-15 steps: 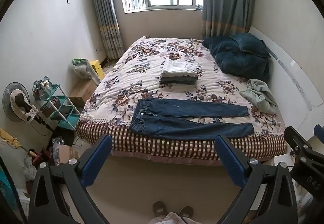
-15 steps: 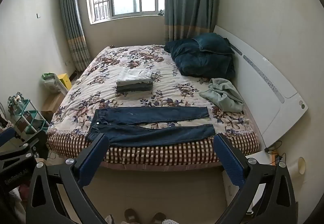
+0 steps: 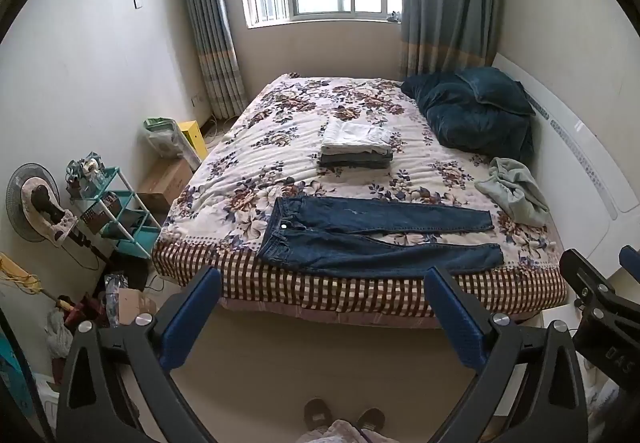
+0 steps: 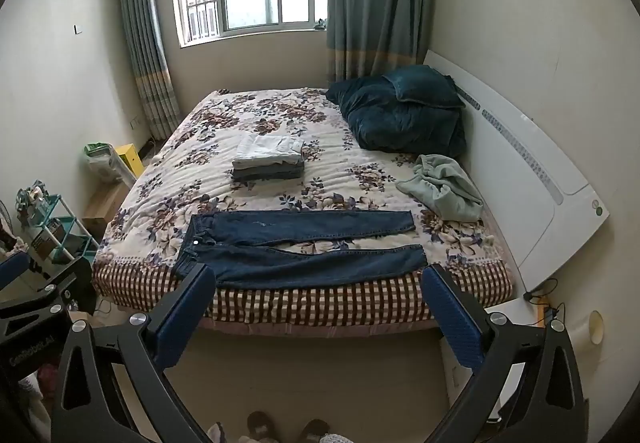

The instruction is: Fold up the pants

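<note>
While both jaws gape empty, fan (image 3: 34,203) visible left wrist only; jeans (image 4: 300,247) flat on bed (image 4: 360,303).

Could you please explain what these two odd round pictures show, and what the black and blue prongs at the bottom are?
Each picture comes from a fisheye camera on a hand-held gripper that a person carries, one per hand. The blue prongs are its two fingers. The left hand-held gripper and the right hand-held gripper are both wide open and hold nothing. The person stands on the floor before a bed; slippers show below. On the bed lie jeans spread flat, waist to the left, not yet folded. Behind them sit a stack of folded clothes, a green garment and a dark blue quilt.
</note>
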Action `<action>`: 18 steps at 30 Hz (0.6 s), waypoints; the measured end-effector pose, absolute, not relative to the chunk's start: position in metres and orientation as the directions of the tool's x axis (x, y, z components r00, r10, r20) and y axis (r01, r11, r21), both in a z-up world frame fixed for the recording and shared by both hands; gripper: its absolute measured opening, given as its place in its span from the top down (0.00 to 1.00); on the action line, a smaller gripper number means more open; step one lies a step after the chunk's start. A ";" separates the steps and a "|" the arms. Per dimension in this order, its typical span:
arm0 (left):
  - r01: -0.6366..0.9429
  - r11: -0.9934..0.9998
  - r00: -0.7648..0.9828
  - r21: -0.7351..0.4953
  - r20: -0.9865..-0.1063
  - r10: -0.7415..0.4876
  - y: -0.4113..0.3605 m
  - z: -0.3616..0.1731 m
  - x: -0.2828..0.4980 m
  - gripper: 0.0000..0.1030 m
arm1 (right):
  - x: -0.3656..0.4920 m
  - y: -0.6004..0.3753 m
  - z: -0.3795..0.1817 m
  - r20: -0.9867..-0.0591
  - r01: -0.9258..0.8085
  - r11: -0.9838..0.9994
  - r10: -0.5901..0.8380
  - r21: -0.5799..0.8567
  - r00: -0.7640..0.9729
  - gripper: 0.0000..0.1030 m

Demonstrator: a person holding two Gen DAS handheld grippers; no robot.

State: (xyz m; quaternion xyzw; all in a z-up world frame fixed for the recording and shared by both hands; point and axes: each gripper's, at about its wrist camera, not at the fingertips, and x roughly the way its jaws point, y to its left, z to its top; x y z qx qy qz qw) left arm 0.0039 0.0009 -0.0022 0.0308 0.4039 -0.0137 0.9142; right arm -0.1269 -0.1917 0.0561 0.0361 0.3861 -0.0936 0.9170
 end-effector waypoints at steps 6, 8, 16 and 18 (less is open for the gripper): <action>0.043 0.998 0.678 0.048 -0.735 0.006 0.002 0.003 0.000 0.00 | -0.126 -0.190 0.057 -0.714 0.199 0.980 -0.142 -0.005 0.685 0.00; 0.044 0.998 0.677 0.047 -0.736 0.004 0.005 0.004 0.007 0.00 | -0.123 -0.189 0.057 -0.715 0.198 0.980 -0.143 -0.006 0.684 0.00; 0.045 0.998 0.679 0.046 -0.734 0.003 0.010 0.009 0.006 0.00 | -0.126 -0.186 0.059 -0.717 0.196 0.981 -0.139 -0.004 0.683 0.00; 0.045 0.998 0.680 0.047 -0.733 0.004 0.011 0.013 0.009 0.00 | -0.127 -0.186 0.058 -0.715 0.198 0.980 -0.141 -0.004 0.685 0.00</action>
